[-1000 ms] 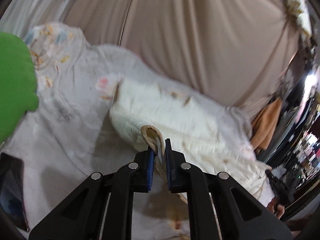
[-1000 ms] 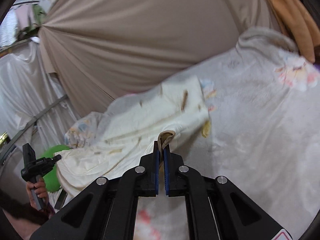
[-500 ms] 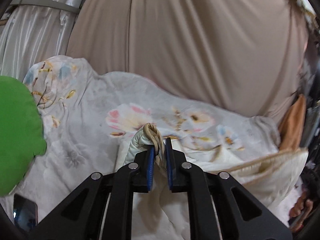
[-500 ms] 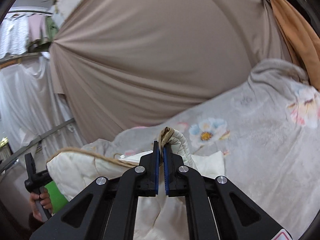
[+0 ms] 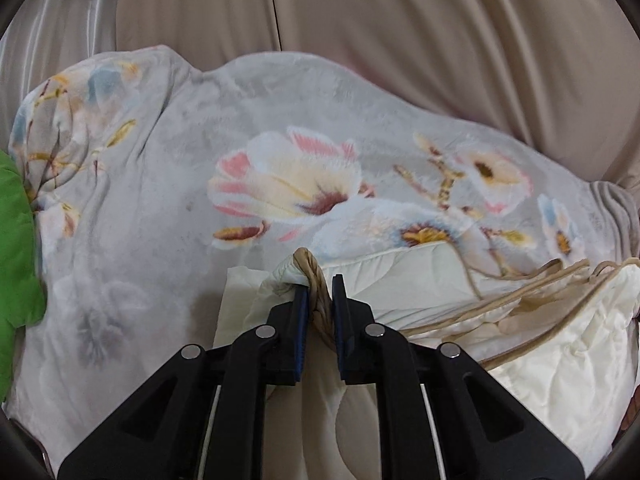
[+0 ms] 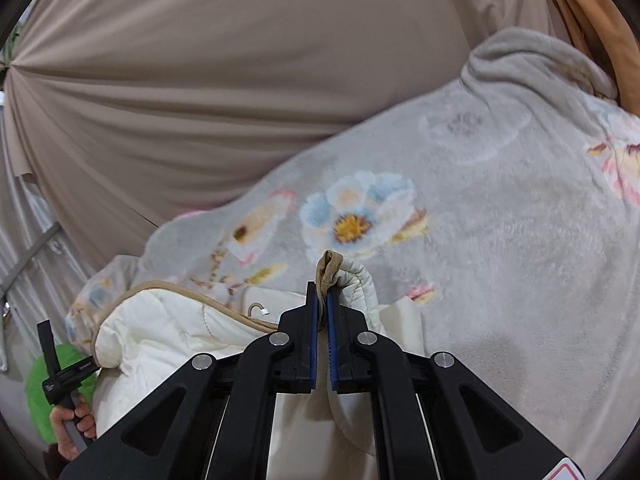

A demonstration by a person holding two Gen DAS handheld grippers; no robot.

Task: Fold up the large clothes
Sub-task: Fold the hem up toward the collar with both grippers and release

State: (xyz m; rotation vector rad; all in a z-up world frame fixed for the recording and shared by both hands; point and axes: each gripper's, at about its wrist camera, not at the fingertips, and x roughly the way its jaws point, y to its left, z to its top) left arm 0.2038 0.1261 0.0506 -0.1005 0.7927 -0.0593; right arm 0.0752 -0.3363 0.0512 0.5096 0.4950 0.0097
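A cream quilted cover with tan piping [image 5: 560, 344] hangs between my two grippers above the bed. My left gripper [image 5: 320, 292] is shut on a bunched tan-edged corner of it. My right gripper [image 6: 322, 300] is shut on the other corner of the cover [image 6: 160, 332], which sags to the left in that view. The lower part of the cover drops out of sight below both grippers.
A grey floral blanket [image 5: 180, 160] covers the bed under the cover and shows in the right wrist view too [image 6: 520, 240]. A beige curtain [image 5: 400, 20] hangs behind. A green cushion [image 5: 16, 248] lies at the left, an orange cloth [image 6: 592, 20] at the right.
Both grippers have lifted the cover's corners off the bed and drawn it toward me. More of the floral blanket now shows beyond it.
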